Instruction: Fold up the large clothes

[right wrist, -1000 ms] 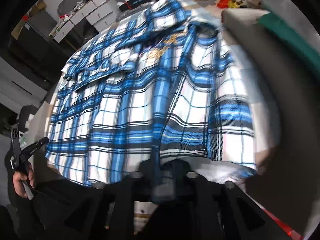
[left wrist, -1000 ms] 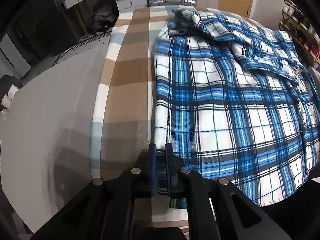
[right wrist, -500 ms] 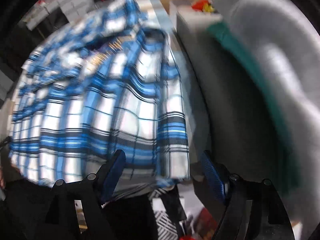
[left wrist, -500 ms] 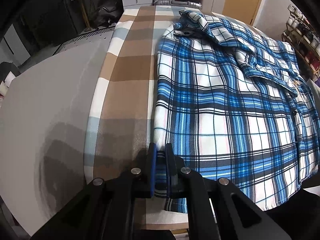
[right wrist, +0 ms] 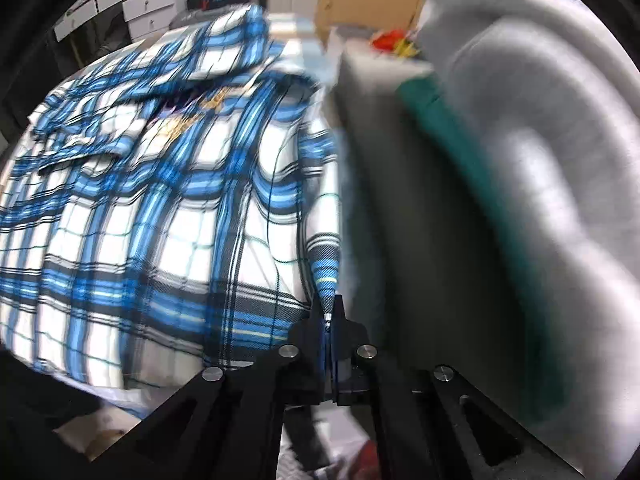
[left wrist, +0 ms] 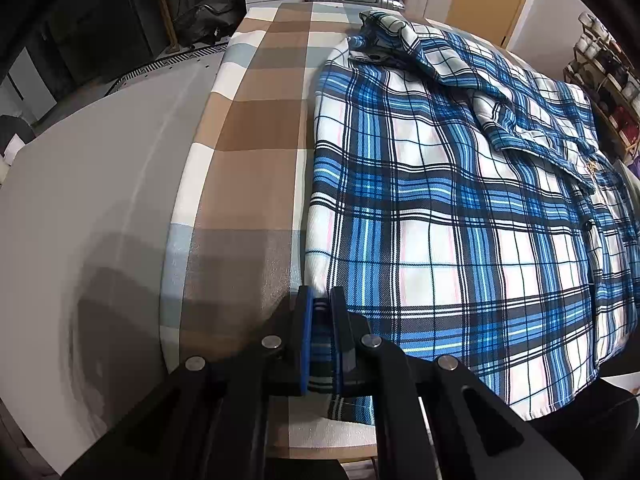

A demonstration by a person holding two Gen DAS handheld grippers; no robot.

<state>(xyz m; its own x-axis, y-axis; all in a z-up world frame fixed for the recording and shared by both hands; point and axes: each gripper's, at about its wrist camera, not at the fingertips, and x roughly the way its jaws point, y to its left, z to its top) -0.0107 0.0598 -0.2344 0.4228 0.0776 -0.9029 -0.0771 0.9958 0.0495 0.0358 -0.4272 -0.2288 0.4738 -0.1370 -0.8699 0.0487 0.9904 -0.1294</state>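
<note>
Both grippers, left [left wrist: 320, 312] and right [right wrist: 329, 316], are clamping the shirt's [left wrist: 460, 208] near hem corners, the right's jaws having just been closing there, so I'm judging an even lift-and-fold toward the collar [left wrist: 396, 36] is coming next.

Left view sharp, right view motion-blurred; fisheye-dark corners

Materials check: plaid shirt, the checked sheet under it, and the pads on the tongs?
Plaid shirt: soft woven cloth, likely cotton flannel; twill weave lines show, matte, drapes in folds.
Checked sheet: flat woven fabric, matte, fine weave texture near the camera.
Pads on the left tongs: blue, probably rubber or foam, dull; the arms look like black rigid plastic.
</note>
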